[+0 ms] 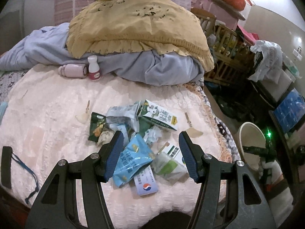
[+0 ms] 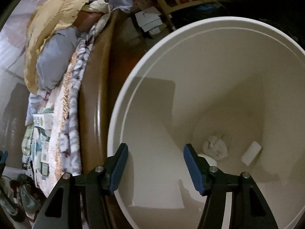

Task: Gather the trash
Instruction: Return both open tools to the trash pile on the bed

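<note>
The trash sits in a loose heap on the pink bedspread [image 1: 57, 118], near the edge of the bed: a blue snack bag [image 1: 131, 160], a milk carton [image 1: 160, 117], a green wrapper [image 1: 96, 126], crumpled paper and a couple of flat boxes all overlapping. The left gripper [image 1: 150, 152] hangs over the near side of the heap with its jaws apart and nothing between them, the blue bag lying just below. The right gripper [image 2: 155, 168] points down into the white bin [image 2: 190, 25] beside the bed, jaws apart and holding nothing; a wad of tissue [image 2: 215, 149] and a small white block [image 2: 251, 153] already lie at the bottom. The risk I see is in the pile itself: the bag is slick and rests on other pieces, so a grab could slide off it or drag a neighbour off the bed edge onto the floor.
</note>
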A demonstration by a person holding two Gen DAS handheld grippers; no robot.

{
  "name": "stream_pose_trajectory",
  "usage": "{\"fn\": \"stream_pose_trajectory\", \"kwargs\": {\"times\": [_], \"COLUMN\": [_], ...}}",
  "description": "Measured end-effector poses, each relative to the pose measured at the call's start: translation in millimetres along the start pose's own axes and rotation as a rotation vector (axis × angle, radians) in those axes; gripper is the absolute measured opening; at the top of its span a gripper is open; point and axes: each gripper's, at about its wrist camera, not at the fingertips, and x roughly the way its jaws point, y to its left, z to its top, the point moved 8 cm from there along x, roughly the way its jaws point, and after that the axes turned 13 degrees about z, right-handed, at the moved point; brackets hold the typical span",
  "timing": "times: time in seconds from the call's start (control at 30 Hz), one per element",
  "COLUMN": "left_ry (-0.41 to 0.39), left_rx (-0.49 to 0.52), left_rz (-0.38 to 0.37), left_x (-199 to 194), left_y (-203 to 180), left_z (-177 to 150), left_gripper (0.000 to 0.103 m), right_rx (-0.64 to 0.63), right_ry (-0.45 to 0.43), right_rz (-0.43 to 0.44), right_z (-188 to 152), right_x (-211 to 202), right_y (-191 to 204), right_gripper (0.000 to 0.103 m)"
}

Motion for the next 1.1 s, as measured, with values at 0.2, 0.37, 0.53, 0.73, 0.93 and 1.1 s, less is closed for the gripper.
{"fn": "stream_pose_trajectory", "kwargs": {"times": [0.2,0.37,0.53,0.73,0.93,1.1], "left_ry": [-0.011,0.019,0.008,0.056,0.085,0.098], "left_rx": [0.015,-0.001,0.026,0.012,0.026,0.019], "left_rz": [0.008,-0.001,0.038,0.022,-0.004,-0.033], "left_x": [1,12,22,45,66,81], "left_y": [5,14,23,35,41,52], "left_z": [-15,-34,-52,-73,-86,-89], "left_gripper": [0.059,0.059,0.059,0.059,0.059,0.059], "right_rx": [-0.032,-0.065,-0.152,-0.281,-0.439,-0.567], "right_ry": [-0.080,-0.115,-0.201,-0.259,-0.162,-0.048], "right_rz": [-0.078,-0.159,-0.210,-0.174,-0.012,0.094], "right_z": [2,-4,-11,-21,-54,-86], "right_x": [-27,-41,-68,-77,-18,48], "right_y": [4,15,51,121,215,286], "right_gripper": [0.059,0.059,0.060,0.067,0.067,0.067]}}
